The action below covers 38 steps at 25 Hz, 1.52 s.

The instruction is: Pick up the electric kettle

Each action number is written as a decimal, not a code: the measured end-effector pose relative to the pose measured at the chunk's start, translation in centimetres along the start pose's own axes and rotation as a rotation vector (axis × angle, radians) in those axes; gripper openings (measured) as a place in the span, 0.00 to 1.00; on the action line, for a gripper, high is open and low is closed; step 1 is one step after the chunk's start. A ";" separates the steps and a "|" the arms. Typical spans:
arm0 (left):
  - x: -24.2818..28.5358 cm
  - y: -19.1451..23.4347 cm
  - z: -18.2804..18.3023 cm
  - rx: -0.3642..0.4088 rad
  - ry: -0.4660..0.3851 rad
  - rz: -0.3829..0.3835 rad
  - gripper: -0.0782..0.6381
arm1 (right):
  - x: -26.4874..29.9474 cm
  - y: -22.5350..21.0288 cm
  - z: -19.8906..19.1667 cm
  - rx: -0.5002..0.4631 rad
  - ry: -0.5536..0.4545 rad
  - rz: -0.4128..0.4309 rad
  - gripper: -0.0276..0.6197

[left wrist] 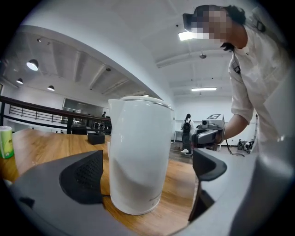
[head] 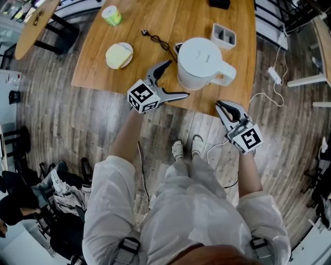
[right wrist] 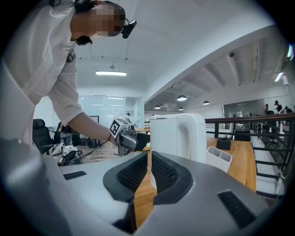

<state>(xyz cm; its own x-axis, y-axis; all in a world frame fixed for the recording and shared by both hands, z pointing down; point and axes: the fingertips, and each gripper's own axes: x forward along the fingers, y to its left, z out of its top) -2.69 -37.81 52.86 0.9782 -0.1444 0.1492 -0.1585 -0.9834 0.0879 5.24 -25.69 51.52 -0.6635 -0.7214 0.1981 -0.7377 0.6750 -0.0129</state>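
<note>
**Kettle on the Table, Left Jaws Spread Wide Beside It**

From where I stood, the wooden table point(head: 98, 72) took up most of the scene, with the person in white leaning over its near edge above a plank floor; the white electric kettle point(head: 200, 61) stood upright on the table close to that edge, lid on, its handle turned toward the person's right. The left gripper point(head: 177, 78) hung level at the kettle's left flank with its jaws released and spread wide; seen from its own camera, the kettle's body filled the gap between the two dark pads point(left wrist: 84, 176), yet neither pad touched it. The right gripper point(head: 221, 105) was held just off the table's edge, over the floor, near the handle's side but apart from it; its jaws were clenched together with nothing between them.

Behind the kettle sat a white two-slot holder point(head: 223, 35); to the left of the kettle lay a black cable point(head: 158, 41), running up and away from it; further left rested a pale yellow round item point(head: 119, 55), and beyond that, near the far edge, a small green cup point(head: 111, 15). A white cord point(head: 273, 77) trailed over the floor at the right.
</note>
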 end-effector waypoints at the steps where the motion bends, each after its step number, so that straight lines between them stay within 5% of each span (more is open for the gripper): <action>1: 0.4 0.2 -0.2 0.011 0.015 -0.015 0.92 | 0.1 -0.1 -0.1 0.001 0.001 -0.002 0.06; 8: 2.9 1.5 -0.5 0.081 0.083 -0.098 0.92 | 0.5 -0.3 -0.3 0.003 0.005 -0.005 0.06; 21: 4.8 1.8 0.4 0.116 0.048 -0.154 0.92 | 0.3 -1.0 -1.1 0.011 0.019 -0.017 0.06; 38: 5.4 0.9 0.5 0.108 -0.036 0.023 0.92 | -0.8 -3.3 -1.3 -0.013 0.021 -0.067 0.06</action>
<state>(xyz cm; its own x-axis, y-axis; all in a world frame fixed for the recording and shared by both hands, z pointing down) 2.53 -39.53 53.24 0.9789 -0.1694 0.1147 -0.1680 -0.9855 -0.0222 8.40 -27.12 52.64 -0.6098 -0.7619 0.2184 -0.7787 0.6272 0.0138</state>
